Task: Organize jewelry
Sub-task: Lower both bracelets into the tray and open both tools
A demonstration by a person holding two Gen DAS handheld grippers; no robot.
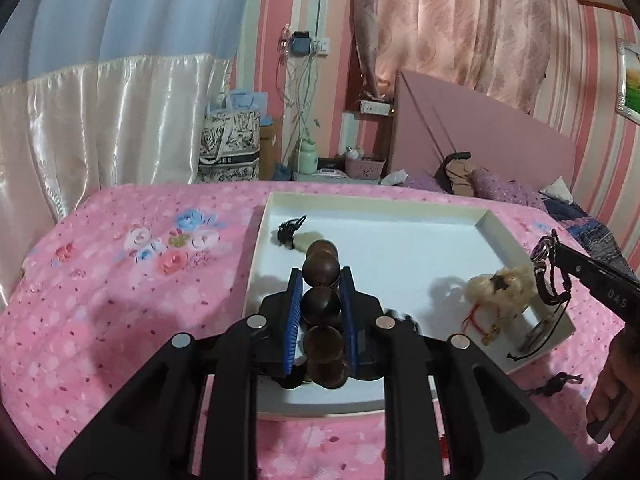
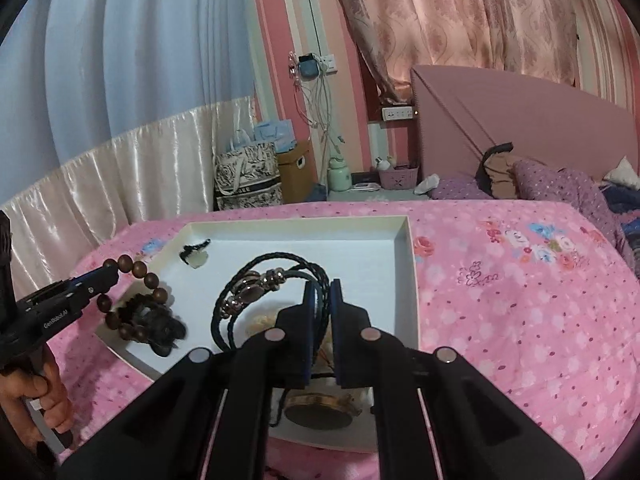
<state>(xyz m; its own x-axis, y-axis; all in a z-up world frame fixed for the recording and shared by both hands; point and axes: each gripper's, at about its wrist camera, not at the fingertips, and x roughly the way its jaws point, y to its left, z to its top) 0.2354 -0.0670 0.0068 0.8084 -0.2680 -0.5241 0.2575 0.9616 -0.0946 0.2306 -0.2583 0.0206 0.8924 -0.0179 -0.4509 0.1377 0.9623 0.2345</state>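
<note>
A white shallow tray (image 1: 404, 240) lies on the pink bed. My left gripper (image 1: 321, 278) is shut on a brown wooden bead bracelet (image 1: 321, 268) and holds it over the tray's near left part; the bracelet also shows in the right wrist view (image 2: 138, 270). My right gripper (image 2: 321, 288) is shut on a black braided cord bracelet (image 2: 260, 280) with metal beads, held above the tray; it also shows in the left wrist view (image 1: 548, 276). A pale jade pendant on black cord (image 1: 298, 234) lies at the tray's far left.
In the tray lie a fluffy cream charm with red string (image 1: 500, 288), a round gold-rimmed piece (image 2: 320, 406) and a dark tassel (image 2: 160, 326). A dark cord item (image 1: 556, 384) lies on the pink floral bedspread (image 1: 120, 280). Pillows (image 2: 560, 184) and headboard stand behind.
</note>
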